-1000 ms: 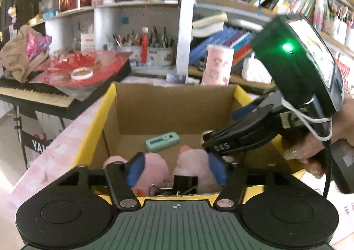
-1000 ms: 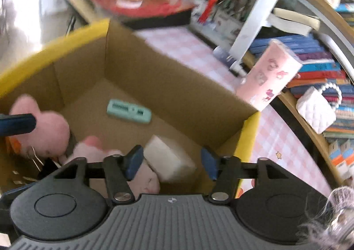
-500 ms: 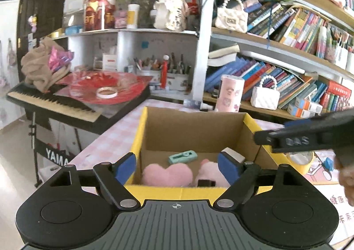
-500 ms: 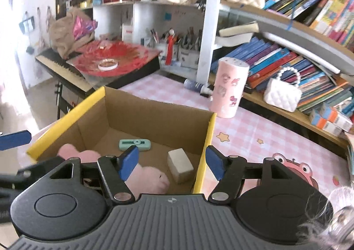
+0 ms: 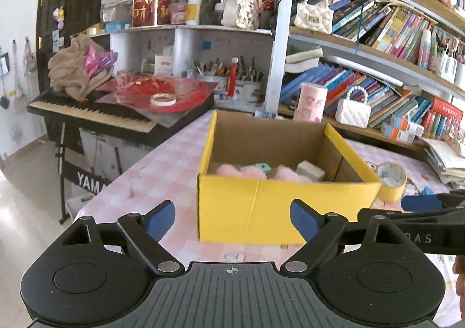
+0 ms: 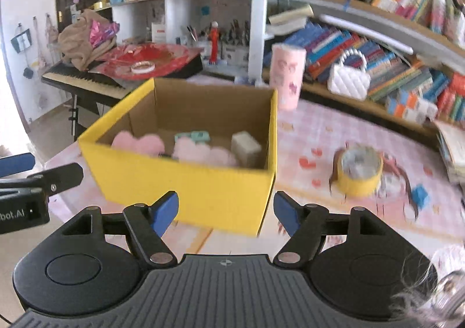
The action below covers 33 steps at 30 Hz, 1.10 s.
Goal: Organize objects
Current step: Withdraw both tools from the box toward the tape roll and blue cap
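A yellow cardboard box [image 5: 255, 206] [image 6: 186, 185] stands on the pink checked table. Inside lie pink plush pieces [image 6: 200, 150] [image 5: 252, 172], a mint green case [image 6: 193, 136] [image 5: 255, 166] and a pale block [image 6: 245, 146] [image 5: 309, 169]. My left gripper [image 5: 232, 219] is open and empty, in front of the box's near wall. My right gripper [image 6: 226, 209] is open and empty, near the box's front right corner. A yellow tape roll [image 6: 359, 172] [image 5: 391, 181] and a small blue piece [image 6: 420, 197] lie on the table to the right of the box.
A pink cylinder [image 6: 286, 76] stands behind the box. Bookshelves [image 5: 377, 66] with white handbags [image 5: 351, 108] run along the back and right. A keyboard [image 5: 96, 116] with red wrapping stands at the left. The table's left edge [image 5: 110, 188] drops to the floor.
Both grippers have pulled back and up out of the box, from just above its contents to in front of its outer wall. The objects stay inside.
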Each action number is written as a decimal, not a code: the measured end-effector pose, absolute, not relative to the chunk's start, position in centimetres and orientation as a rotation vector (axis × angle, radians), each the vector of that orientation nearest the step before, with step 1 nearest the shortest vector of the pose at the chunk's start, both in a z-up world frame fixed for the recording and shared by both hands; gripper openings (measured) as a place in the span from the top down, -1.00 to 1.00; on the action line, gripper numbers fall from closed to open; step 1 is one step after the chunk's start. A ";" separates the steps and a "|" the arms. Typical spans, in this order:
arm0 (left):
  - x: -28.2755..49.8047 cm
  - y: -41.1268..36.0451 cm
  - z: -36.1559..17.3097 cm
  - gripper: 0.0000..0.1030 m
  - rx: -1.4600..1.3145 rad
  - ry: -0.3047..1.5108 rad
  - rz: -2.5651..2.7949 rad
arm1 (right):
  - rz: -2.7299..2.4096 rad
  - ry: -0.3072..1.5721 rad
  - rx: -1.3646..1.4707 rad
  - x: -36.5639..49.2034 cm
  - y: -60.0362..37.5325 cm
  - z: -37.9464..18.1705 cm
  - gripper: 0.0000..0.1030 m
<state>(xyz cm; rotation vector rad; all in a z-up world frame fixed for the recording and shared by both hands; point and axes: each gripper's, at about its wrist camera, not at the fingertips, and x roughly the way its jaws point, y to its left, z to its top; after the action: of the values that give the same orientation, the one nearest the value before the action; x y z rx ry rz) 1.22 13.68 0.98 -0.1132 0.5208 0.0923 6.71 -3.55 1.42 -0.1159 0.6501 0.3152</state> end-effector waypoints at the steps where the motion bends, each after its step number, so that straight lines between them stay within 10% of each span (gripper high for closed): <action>1: 0.9 13.6 0.9 -0.72 -0.111 0.526 0.089 | 0.304 0.657 -0.108 6.2 -3.6 1.2 -0.37; 33: -4.4 8.6 -1.0 -0.84 -0.011 0.626 -0.073 | 0.151 0.678 -0.132 -3.3 -7.1 -1.5 -0.69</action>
<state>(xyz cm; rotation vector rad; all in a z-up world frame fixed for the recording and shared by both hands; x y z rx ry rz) -4.45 8.57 -0.99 -0.0113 0.6264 -0.0735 -3.35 -7.08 -1.55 -0.1322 0.6778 0.1514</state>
